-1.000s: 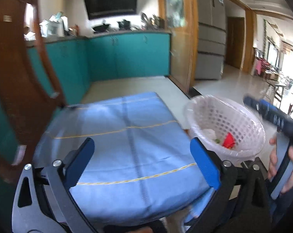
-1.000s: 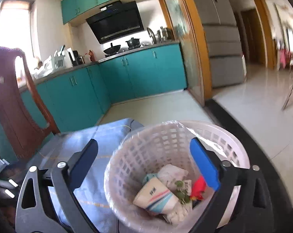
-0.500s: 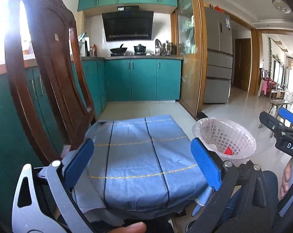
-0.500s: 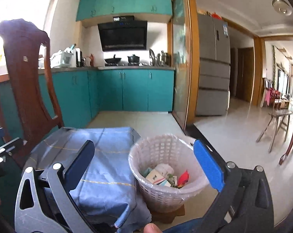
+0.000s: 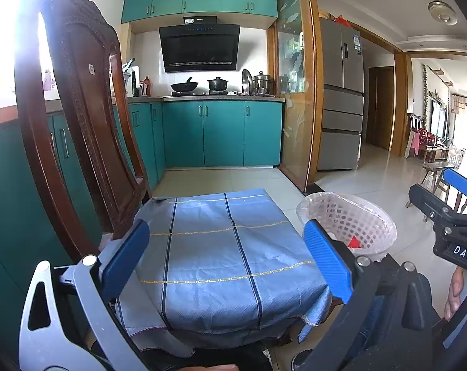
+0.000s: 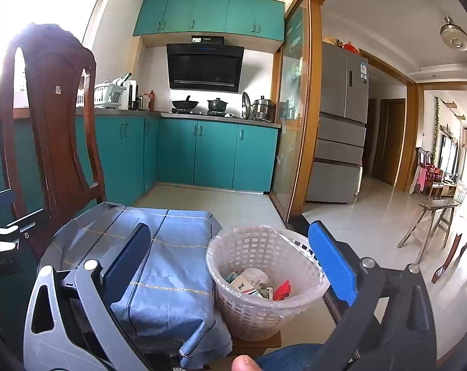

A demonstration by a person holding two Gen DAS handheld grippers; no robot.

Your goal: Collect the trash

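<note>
Your left gripper [image 5: 227, 259] has its jaws spread wide with nothing between them, above the blue cloth [image 5: 221, 247] on the table. Your right gripper [image 6: 230, 266] is just as wide and empty, facing the white basket [image 6: 264, 281] beside the cloth. The trash [image 6: 258, 284] lies inside it: what looks like a paper cup, crumpled tissue and a red wrapper.
</note>
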